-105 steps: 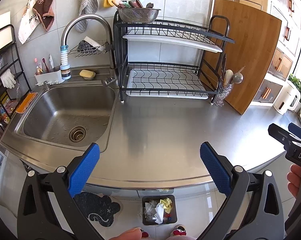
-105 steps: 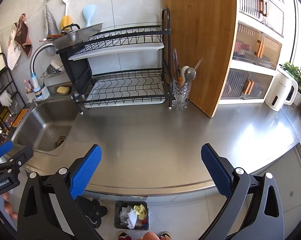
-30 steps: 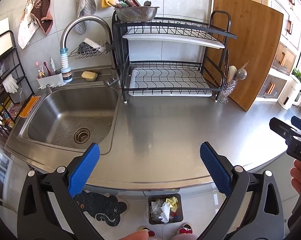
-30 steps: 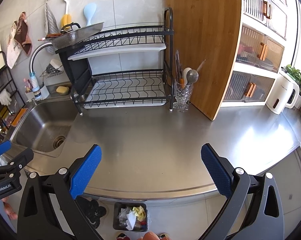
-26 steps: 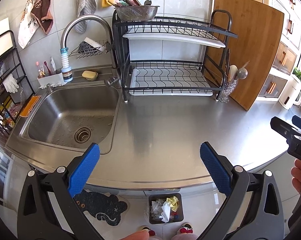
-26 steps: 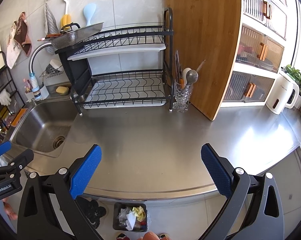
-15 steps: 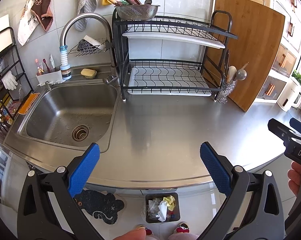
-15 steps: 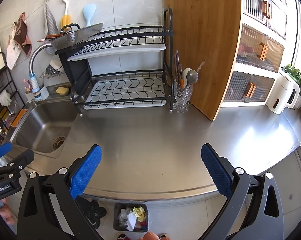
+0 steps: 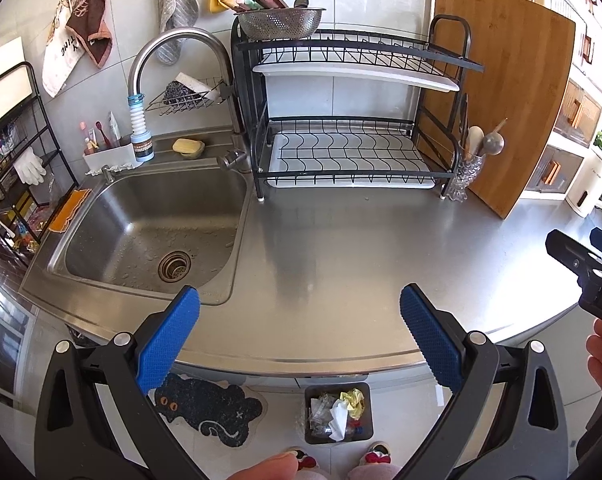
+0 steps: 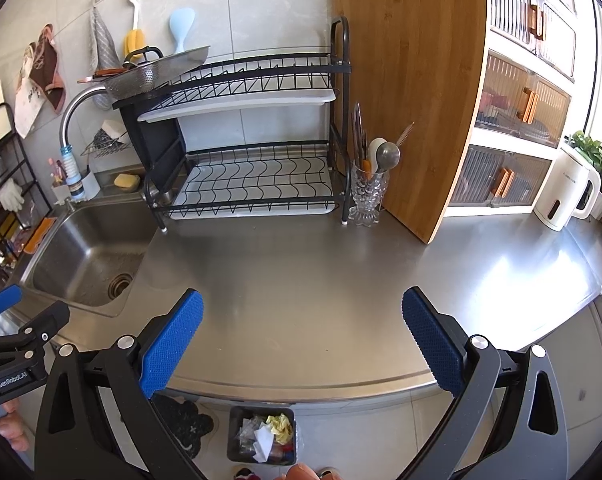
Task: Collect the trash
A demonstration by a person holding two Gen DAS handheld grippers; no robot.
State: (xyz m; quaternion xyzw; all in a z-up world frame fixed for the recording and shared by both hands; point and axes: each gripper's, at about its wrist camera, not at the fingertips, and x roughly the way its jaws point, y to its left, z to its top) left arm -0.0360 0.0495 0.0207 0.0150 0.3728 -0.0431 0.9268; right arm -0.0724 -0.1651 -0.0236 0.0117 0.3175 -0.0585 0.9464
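Both blue-padded black grippers, left [image 9: 299, 334] and right [image 10: 301, 336], spread wide and empty above the brushed stainless-steel countertop [image 10: 301, 280]. Small dark square bin [image 9: 338, 412] of crumpled white and yellow trash [image 9: 343, 408] on the floor below the counter edge.

Readable markings from my two wrist cameras

I read "GenRobot.AI" on a white label on the left gripper [image 10: 15, 328], "DA", cut off at the edge, on the right gripper [image 9: 589, 264], and "TIME" on the white hanging cloth [image 9: 59, 60].
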